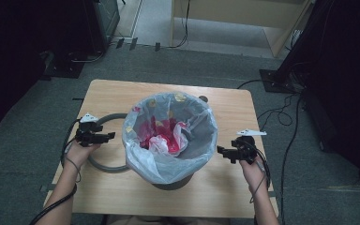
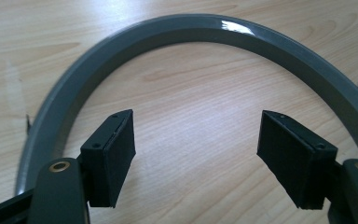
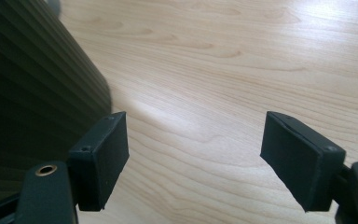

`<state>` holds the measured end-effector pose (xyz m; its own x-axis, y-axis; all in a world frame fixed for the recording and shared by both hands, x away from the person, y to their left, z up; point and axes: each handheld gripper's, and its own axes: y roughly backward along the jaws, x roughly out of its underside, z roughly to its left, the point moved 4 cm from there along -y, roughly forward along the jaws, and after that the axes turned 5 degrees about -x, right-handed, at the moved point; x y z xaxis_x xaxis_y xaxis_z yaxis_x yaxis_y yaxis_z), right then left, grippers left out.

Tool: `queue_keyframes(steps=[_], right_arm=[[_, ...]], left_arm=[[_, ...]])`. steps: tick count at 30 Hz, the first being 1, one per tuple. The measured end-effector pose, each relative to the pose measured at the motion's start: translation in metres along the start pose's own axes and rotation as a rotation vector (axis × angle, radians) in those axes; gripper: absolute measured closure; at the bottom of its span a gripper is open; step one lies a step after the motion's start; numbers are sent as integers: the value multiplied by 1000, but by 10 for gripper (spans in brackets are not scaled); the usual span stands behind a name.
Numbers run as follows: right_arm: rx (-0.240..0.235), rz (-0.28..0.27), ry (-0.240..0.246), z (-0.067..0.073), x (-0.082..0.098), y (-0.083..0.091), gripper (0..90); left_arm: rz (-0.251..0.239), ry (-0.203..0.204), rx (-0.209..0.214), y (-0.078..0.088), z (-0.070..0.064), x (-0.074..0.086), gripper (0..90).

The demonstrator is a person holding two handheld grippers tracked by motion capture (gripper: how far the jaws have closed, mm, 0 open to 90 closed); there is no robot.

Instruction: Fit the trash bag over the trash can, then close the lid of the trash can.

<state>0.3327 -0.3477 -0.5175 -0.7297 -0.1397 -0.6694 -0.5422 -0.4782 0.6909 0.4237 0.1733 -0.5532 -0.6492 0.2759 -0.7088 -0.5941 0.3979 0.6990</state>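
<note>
No writing readable anywhere. My left gripper (image 2: 196, 154) jaws apart, empty; grey ring (image 2: 177, 32) flat on table (image 2: 191, 102), arcing beyond jaws. My right gripper (image 3: 193, 156) jaws apart, empty; bin (image 3: 28, 93) upright just beside its left jaw.

The right gripper (image 3: 193, 158) is positioned above the pale wooden counter (image 3: 242, 70). Its two black fingers (image 3: 100, 158) are spread wide apart, with nothing but bare wood grain between them. The dark ribbed wall of a bin (image 3: 32, 102) stands just beside the left finger, not touching it.
</note>
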Motion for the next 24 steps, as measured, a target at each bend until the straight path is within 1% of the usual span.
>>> queue_keyframes(steps=[2, 5, 6, 9, 11, 12, 15, 17, 18, 20, 22, 24], right_arm=[[10, -13, 3, -2, 6, -6, 233], [-5, -26, -23, -6, 16, -16, 233], [0, -30, -29, -8, 19, -19, 233], [31, -41, -17, -13, 23, -25, 233], [45, -59, -10, -15, 24, -25, 233], [46, -68, -11, -16, 25, -26, 231], [49, -96, -24, -19, 27, -26, 225], [52, -106, -34, -22, 28, -28, 224], [54, -109, -37, -23, 29, -28, 223], [64, -110, -28, -25, 30, -30, 224], [69, -107, -22, -26, 31, -31, 222], [75, -101, -18, -28, 33, -33, 222]], left_arm=[[1, -14, -9, -1, 2, -2, 279], [-5, -26, -22, -1, 7, -7, 279], [-12, -27, -24, 0, 9, -9, 279], [-17, -40, -43, -2, 16, -14, 279], [-9, -48, -57, -3, 21, -16, 279], [-11, -45, -61, -3, 22, -18, 279], [-22, -52, -66, -5, 26, -23, 279], [-27, -60, -80, -6, 29, -25, 279], [-35, -64, -84, -7, 30, -26, 279], [-37, -78, -89, -9, 32, -27, 279], [-39, -80, -95, -11, 34, -28, 279], [-27, -85, -101, -14, 35, -28, 279]])
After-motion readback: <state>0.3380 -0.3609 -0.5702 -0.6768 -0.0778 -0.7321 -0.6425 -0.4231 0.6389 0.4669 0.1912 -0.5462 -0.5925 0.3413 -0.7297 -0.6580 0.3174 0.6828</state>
